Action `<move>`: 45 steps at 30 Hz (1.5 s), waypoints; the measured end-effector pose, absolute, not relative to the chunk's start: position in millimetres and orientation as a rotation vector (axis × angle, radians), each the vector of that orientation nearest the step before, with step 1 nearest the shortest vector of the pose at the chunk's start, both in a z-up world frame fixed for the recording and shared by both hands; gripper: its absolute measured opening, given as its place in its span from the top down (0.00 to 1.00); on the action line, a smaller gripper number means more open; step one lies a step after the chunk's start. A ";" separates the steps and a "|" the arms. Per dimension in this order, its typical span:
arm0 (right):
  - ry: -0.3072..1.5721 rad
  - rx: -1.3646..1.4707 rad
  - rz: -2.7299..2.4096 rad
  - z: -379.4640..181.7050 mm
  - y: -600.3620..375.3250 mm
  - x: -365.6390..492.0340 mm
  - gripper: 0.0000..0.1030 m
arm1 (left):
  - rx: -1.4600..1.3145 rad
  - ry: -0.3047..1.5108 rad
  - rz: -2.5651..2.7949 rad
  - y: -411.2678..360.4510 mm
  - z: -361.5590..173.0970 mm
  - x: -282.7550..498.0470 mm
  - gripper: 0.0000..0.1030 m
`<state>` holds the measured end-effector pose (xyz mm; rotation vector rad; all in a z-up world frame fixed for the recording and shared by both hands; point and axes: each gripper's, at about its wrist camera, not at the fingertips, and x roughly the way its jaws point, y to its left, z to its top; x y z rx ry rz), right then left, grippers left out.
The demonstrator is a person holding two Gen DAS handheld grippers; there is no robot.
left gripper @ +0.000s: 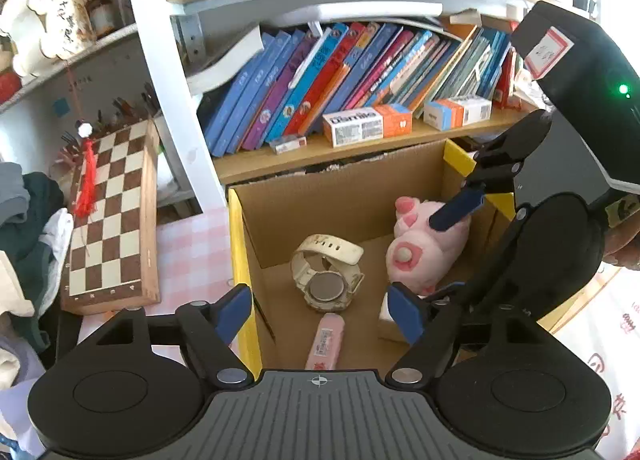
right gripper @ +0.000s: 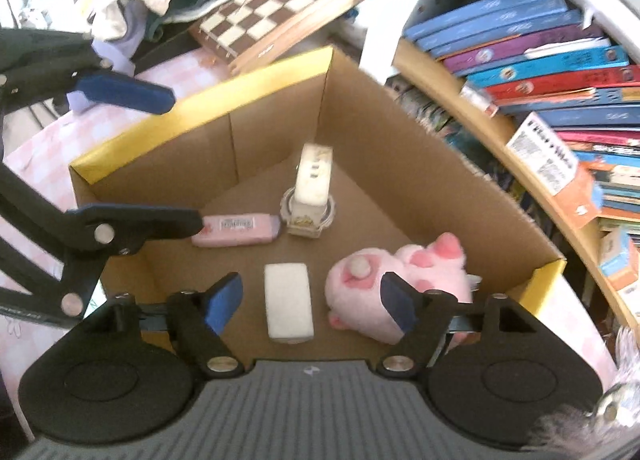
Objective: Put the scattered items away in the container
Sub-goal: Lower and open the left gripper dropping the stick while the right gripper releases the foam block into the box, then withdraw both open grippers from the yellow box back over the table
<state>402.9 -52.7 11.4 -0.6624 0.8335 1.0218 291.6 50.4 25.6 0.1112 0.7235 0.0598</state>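
Left wrist view: left tongs spread wide, gripping nothing, above cardboard box holding white watch, pink toy pig, pink packet. Right wrist view: right tongs likewise spread wide and empty over box; white block below, between the pads, untouched; pig beside it.

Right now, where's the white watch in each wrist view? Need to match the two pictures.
Left wrist: the white watch sits at centre, on the box floor, left of the pink plush pig.
Right wrist: the watch is above centre, towards the box's far corner, up-left of the pig.
Shared landmark: the pink rectangular pack lying beside the watch.
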 end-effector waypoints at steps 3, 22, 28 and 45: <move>0.783 -0.642 0.995 17.4 -53.8 403.1 0.21 | 0.123 0.691 0.062 46.4 33.1 281.3 0.19; 0.577 -0.431 0.837 67.4 -123.0 307.4 0.15 | 0.031 0.553 0.106 45.6 59.2 185.5 0.14; 0.558 -0.372 0.753 61.1 -135.7 277.5 0.15 | 0.008 0.557 0.100 50.5 55.3 159.6 0.14; 0.582 -0.289 0.581 24.9 -154.7 191.0 0.09 | -0.071 0.615 0.142 68.5 24.7 91.9 0.14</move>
